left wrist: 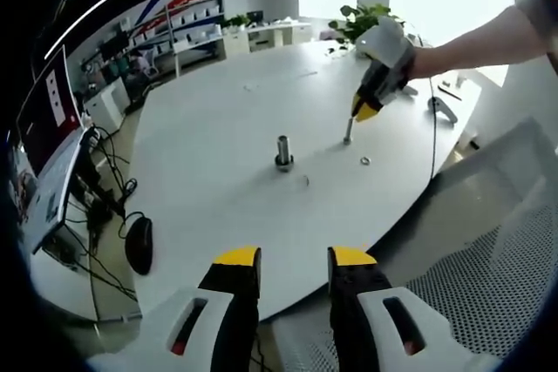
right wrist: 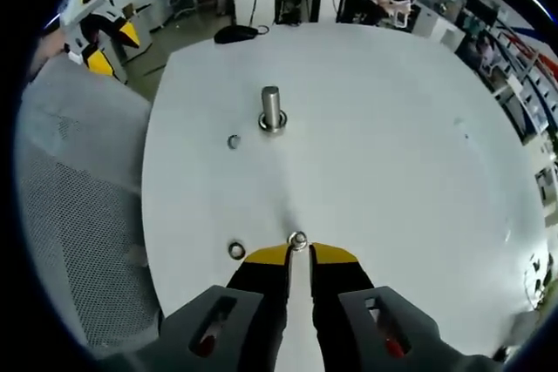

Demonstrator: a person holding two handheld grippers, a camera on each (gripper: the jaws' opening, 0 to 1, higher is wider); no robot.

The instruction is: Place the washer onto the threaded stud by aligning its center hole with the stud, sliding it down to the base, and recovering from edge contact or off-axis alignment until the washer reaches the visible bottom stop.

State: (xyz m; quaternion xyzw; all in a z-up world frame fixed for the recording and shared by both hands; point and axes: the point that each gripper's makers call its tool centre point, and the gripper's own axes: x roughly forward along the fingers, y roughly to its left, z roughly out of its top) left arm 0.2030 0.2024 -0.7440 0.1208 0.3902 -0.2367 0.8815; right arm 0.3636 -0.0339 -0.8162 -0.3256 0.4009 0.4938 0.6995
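Pinching a small silvery washer (right wrist: 298,240) between its yellow tips, the right hand-held gripper (right wrist: 299,254) has its jaws drawn nearly together, clamped on that piece just above the white counter (right wrist: 392,145). In the left gripper view the same right hand-held gripper (left wrist: 359,114) comes in from the right on a person's bare forearm (left wrist: 488,39), tips down beside a thin upright pin (left wrist: 348,131) on the counter (left wrist: 218,128). A second washer (right wrist: 235,250) lies flat on the counter just to the left of the clamped one. Farther off stands the threaded stud (right wrist: 271,109), upright on its round base, well apart from the right hand-held gripper. A third washer (right wrist: 233,141) lies near the stud, to its left. In the left gripper view the stud (left wrist: 283,152) stands near the counter's middle, with a washer (left wrist: 364,161) lying to its right. The left hand-held gripper (left wrist: 294,259) hangs off the counter's near edge, well apart from the stud, its jaws apart and holding nothing. A mesh chair back (right wrist: 78,215) sits beside the counter.
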